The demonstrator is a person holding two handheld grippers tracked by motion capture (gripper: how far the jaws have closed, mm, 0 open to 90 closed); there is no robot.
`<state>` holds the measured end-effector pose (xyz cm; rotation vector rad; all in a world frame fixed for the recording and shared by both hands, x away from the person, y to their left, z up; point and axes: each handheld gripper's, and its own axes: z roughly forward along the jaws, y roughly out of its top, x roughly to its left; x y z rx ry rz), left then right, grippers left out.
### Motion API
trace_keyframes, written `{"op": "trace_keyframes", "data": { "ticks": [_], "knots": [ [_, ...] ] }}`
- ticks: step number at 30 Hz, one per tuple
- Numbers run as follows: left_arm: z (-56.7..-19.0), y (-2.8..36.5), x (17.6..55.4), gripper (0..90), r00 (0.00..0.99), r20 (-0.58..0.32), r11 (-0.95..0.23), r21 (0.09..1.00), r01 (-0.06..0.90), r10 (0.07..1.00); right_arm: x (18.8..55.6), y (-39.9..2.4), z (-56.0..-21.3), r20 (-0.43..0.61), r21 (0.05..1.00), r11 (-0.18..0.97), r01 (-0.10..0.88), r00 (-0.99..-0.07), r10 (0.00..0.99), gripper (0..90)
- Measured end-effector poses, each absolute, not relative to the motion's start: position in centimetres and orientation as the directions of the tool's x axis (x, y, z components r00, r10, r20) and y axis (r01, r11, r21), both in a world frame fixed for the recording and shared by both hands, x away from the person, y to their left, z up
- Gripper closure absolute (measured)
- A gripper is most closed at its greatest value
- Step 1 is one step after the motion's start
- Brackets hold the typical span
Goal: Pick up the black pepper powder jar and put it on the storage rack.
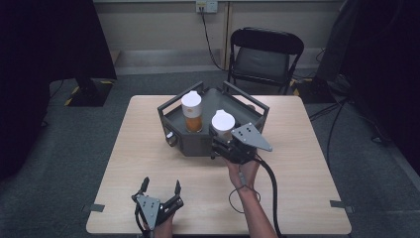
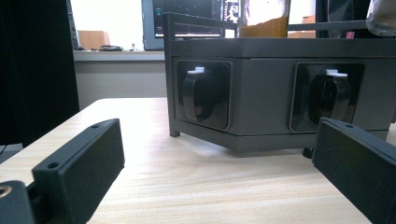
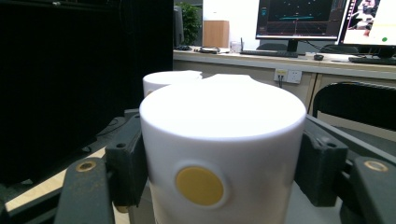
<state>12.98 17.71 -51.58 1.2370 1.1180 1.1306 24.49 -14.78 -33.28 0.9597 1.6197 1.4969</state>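
Cup (image 3: 219, 154) is clamped by right gripper (image 1: 229, 140) over the tray (image 1: 198, 144); placing or removing remains. Left gripper (image 1: 161, 190) rests, fingers open, on tabletop (image 1: 297, 163).

From above we see a dim room: the table (image 1: 148, 163) is evenly lit while the corners fall to near black. Soft shadows sit under the grey rack (image 1: 198, 144). In the left gripper view, a bright wall behind blows out and the near jaws blur. In the right gripper view, the white cap (image 3: 222, 121) glares, its top washed out, with soft edges and glowing monitors (image 3: 299, 18) behind.
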Motion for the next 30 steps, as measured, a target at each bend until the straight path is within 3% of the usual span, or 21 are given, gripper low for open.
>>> {"op": "trace_keyframes", "data": {
  "ticks": [30],
  "knots": [
    [-51.6, 17.8, 13.0, 1.3, 0.116, -0.006, 0.008, 1.0, -0.019, 0.993, 30.5, -12.9, -31.3, -0.042, 0.997, 0.067, 0.045, -0.42, 0.906, 29.8]
  ]
}}
